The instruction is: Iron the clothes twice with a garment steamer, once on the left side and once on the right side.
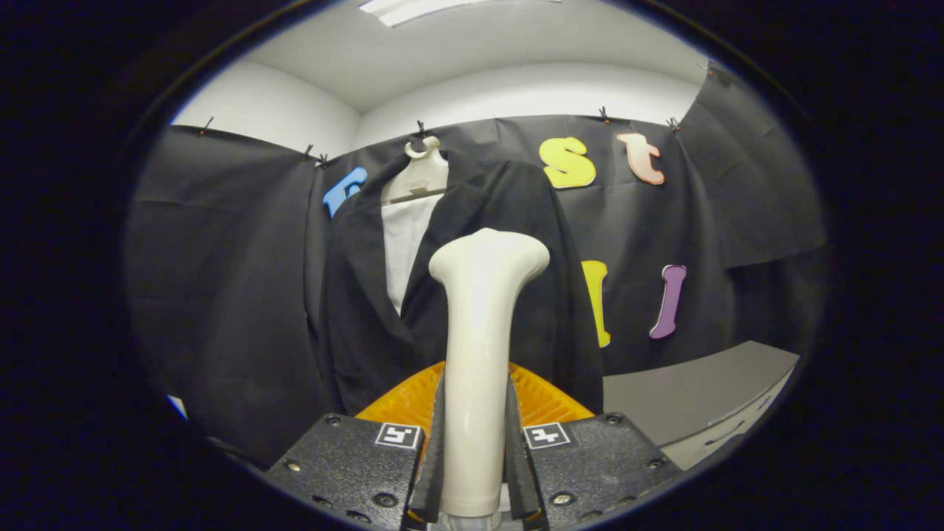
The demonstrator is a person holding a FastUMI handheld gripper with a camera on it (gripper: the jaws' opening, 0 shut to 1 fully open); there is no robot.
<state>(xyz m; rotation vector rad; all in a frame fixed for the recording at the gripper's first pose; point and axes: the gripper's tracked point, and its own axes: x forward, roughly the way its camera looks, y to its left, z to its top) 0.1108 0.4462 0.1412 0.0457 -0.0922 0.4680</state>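
Observation:
My gripper (476,442) is shut on the handle of a cream garment steamer (479,332), which stands upright between the fingers. Its wide head points toward a black jacket (369,310) hanging on a pale hanger (419,177) against the booth wall, just beyond the fingers. A white shirt panel (402,251) shows between the jacket's lapels. The steamer head sits in front of the jacket's right half, at about chest height; whether it touches the cloth I cannot tell.
An orange ribbed object (549,402) lies low behind the steamer handle, at the jacket's hem. A grey table top (693,391) extends to the right of the fingers. Black cloth covers the wall behind and to both sides.

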